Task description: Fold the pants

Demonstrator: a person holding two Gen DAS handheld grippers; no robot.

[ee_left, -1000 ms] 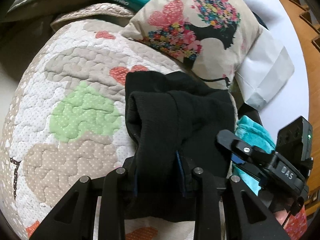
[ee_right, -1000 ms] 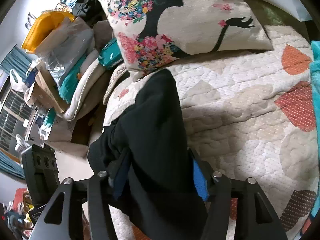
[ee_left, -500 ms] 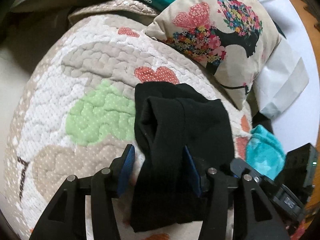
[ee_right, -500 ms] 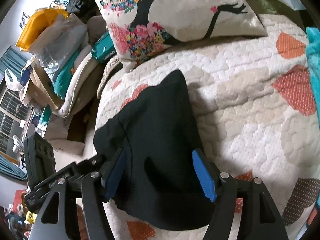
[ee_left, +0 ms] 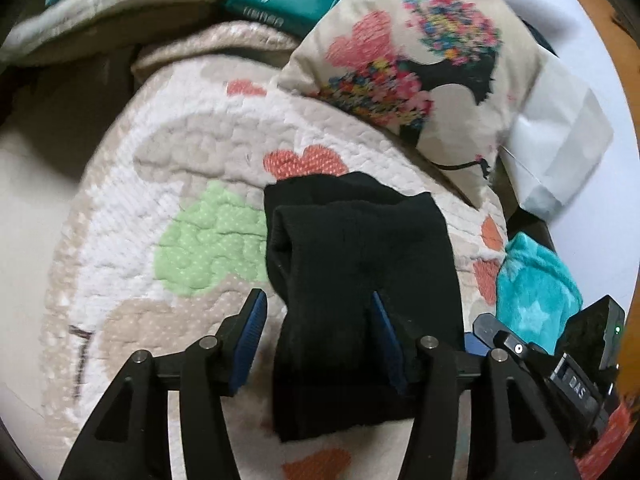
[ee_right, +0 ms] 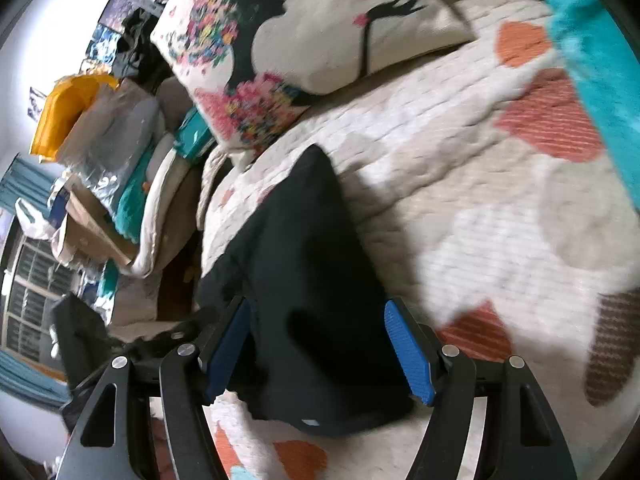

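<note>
Folded black fabric pants (ee_left: 360, 280) lie on a quilted bedspread with coloured heart patches (ee_left: 192, 240), near a floral-print cushion (ee_left: 408, 68). Left tongs (ee_left: 318, 330) and right tongs (ee_right: 320, 354) both stand spread wide over the pants, gripping nothing. An orange plastic bin (ee_right: 66, 114) beside the bed sits among blurred clutter.

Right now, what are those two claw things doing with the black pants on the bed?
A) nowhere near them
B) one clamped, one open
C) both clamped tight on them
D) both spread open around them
D: the left gripper and right gripper both have their blue pads spread wide, and the folded black pants lie loose on the quilt between them.
</note>
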